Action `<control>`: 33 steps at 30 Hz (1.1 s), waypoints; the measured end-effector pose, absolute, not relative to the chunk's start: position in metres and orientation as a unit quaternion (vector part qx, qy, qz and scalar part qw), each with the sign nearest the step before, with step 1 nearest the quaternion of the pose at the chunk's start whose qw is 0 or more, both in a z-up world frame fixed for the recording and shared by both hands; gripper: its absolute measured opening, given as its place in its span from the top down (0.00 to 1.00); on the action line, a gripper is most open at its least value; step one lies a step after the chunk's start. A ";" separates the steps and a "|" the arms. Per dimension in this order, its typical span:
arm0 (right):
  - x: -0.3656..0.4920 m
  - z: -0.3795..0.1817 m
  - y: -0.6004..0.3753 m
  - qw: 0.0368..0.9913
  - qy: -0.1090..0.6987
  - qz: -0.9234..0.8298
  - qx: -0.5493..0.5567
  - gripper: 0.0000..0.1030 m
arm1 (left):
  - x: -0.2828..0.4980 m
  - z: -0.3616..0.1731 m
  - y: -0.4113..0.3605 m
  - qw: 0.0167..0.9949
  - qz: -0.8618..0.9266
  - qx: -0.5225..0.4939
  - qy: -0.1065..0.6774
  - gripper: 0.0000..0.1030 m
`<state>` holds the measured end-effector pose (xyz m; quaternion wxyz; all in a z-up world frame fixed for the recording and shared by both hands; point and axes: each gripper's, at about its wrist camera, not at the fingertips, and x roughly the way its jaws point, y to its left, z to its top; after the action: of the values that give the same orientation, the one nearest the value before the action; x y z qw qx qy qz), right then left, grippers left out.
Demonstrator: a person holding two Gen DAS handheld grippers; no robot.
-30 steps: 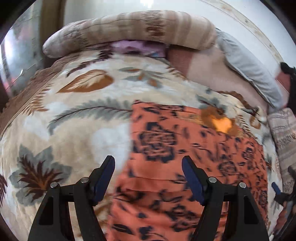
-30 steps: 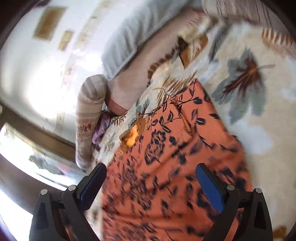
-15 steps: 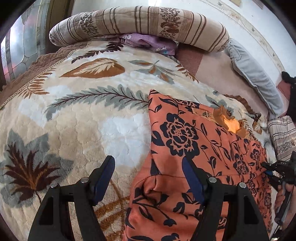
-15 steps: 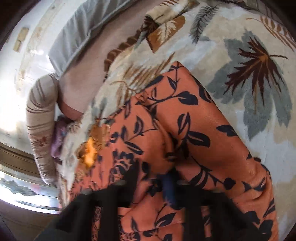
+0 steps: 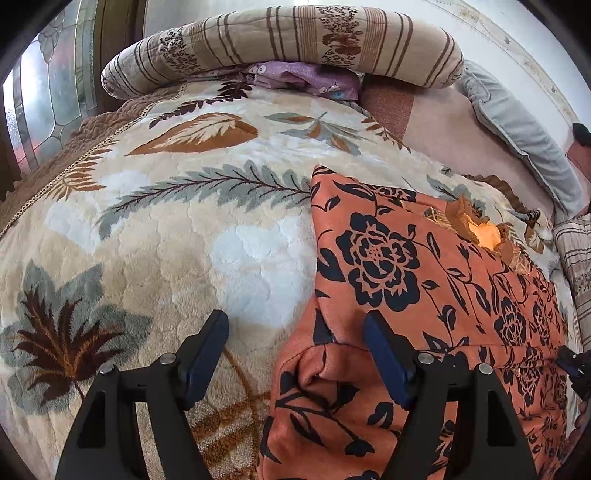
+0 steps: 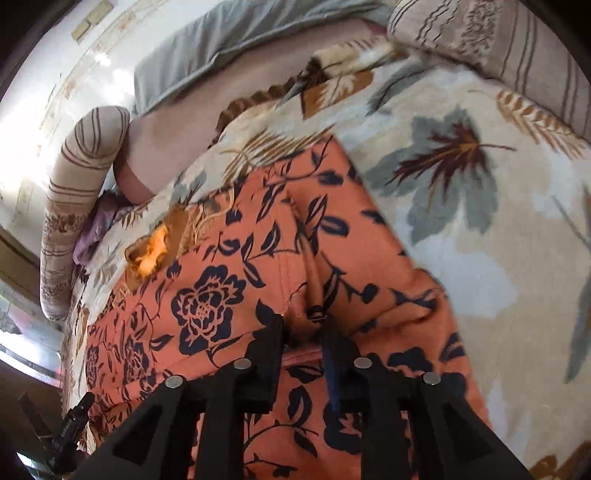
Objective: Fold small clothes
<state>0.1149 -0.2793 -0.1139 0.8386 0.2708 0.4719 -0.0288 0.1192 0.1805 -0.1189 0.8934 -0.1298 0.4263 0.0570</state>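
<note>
An orange garment with a dark floral print [image 5: 399, 266] lies spread on the leaf-patterned blanket [image 5: 147, 258]. My left gripper [image 5: 295, 321] stands open low over the garment's near left corner, one finger above the cloth and one above the blanket. In the right wrist view, my right gripper [image 6: 301, 328] has a raised pucker of the same garment [image 6: 229, 295] pinched between its fingers, and its jaws are opening. The right gripper's tip [image 5: 570, 363] shows at the left view's right edge. A dark piece of the left gripper [image 6: 74, 417] shows at the bottom left.
A striped rolled bolster [image 5: 280, 40] and a purple cloth [image 5: 306, 75] lie at the bed's far end. A grey pillow [image 5: 524, 136] rests along the white wall. Another striped cushion [image 6: 498, 33] sits beyond the garment. A window [image 5: 44, 103] is at the left.
My right gripper went from wide open above the garment to closed on a fold of it. The left gripper sank toward the garment's corner, still open.
</note>
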 end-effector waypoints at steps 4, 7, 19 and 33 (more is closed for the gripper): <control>0.111 -0.075 -0.274 0.870 0.432 -0.002 0.236 0.59 | 0.122 -0.119 0.180 0.892 0.060 -0.133 0.428 0.26; 0.120 -0.056 -0.256 0.872 0.410 0.067 0.260 0.25 | 0.123 -0.120 0.177 0.892 0.063 -0.121 0.431 0.25; 0.163 -0.083 -0.246 0.835 0.450 0.126 0.291 0.30 | 0.128 -0.124 0.172 0.888 0.067 -0.095 0.444 0.23; 0.229 -0.145 -0.273 0.805 0.479 0.070 0.342 0.29 | 0.127 -0.125 0.170 0.890 0.055 -0.088 0.445 0.18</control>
<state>0.2288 -0.2725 -0.1451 0.8051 0.3423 0.4793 0.0705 0.1271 0.1701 -0.1247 0.8896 -0.0878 0.4448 0.0547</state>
